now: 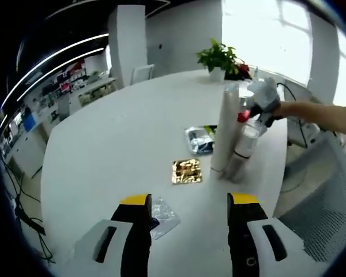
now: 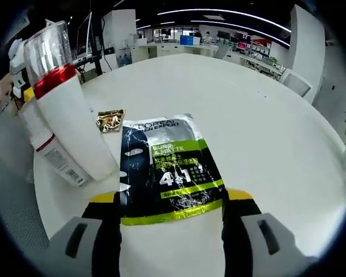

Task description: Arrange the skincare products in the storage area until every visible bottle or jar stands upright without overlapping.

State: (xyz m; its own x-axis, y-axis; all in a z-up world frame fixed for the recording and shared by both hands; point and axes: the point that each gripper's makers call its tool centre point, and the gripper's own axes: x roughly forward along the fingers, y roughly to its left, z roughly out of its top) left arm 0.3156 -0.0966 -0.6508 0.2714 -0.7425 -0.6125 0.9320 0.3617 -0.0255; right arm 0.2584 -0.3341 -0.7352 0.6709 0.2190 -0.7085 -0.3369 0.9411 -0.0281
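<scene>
**Two bottles upright, three sachets flat on the white surface**

Two skincare bottles stand together near the edge of the round white surface (image 1: 115, 144): a tall white bottle (image 1: 225, 130) with a red band and a clear cap, and a shorter white bottle (image 1: 245, 141) touching it on the side nearer the edge. Both have their long axis upright, caps at the top; in the right gripper view they lean only through the lens curve.

Three flat sachets lie on the surface. A black and green face-mask sachet (image 2: 164, 167) lies just beside the tall bottle, its long axis running away from the right gripper. A small gold sachet (image 1: 186, 171) lies near the bottles' bases. A clear sachet (image 1: 161, 216) lies by the left gripper's jaw.

The left gripper (image 1: 187, 216) hangs wide open over the surface, holding nothing. The right gripper (image 2: 170, 210) is wide open too, its jaws either side of the mask sachet's near end, not clamped on it.

A potted plant (image 1: 219, 57) stands at the far edge.
</scene>
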